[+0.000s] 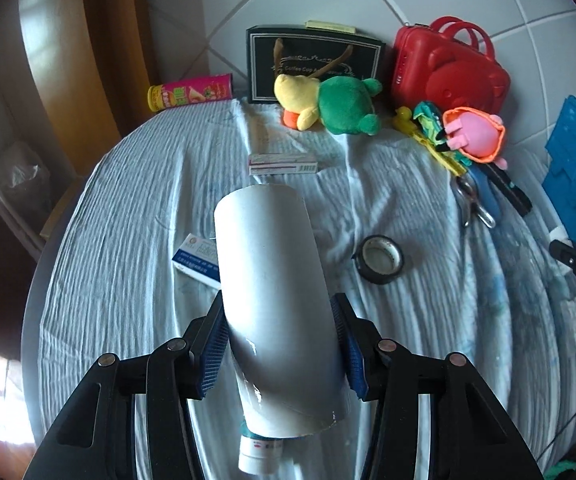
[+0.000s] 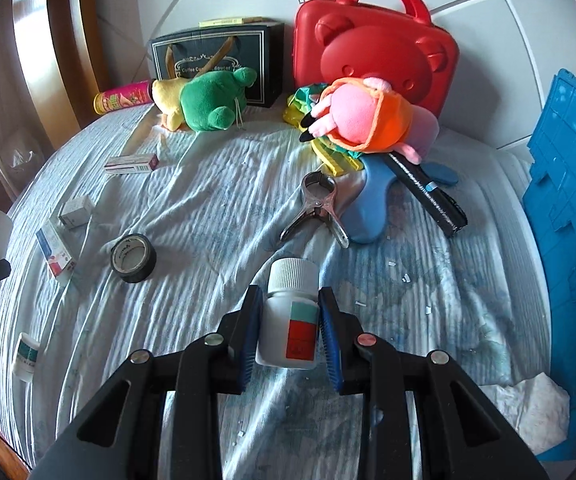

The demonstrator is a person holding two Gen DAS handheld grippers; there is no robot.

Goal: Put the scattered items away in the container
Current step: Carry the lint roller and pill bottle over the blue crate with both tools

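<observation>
Left wrist view: my left tool [image 1: 279, 340] pinches a white tube [image 1: 275, 300] across its wide flattened body, both pads pressed on its sides; the tube hangs above the striped bedsheet [image 1: 127, 280], cap end nearest the camera. I judge it light, smooth and squashy, so it may slide; a grip nearer the stiffer cap shoulder would hold better. The cap-end label is too small to read. The black gift box [image 1: 312, 64] reads "Coffee Cup", the rest hidden.

Right wrist view: my right tool [image 2: 290, 324] pinches a small white pill bottle [image 2: 292, 320] at mid-body, ribbed cap pointing away, clear of the sheet. I judge it rigid, light and slick plastic. Its green-and-red label is illegible. The blue crate [image 2: 568, 240], likely the container, stands at right.
</observation>
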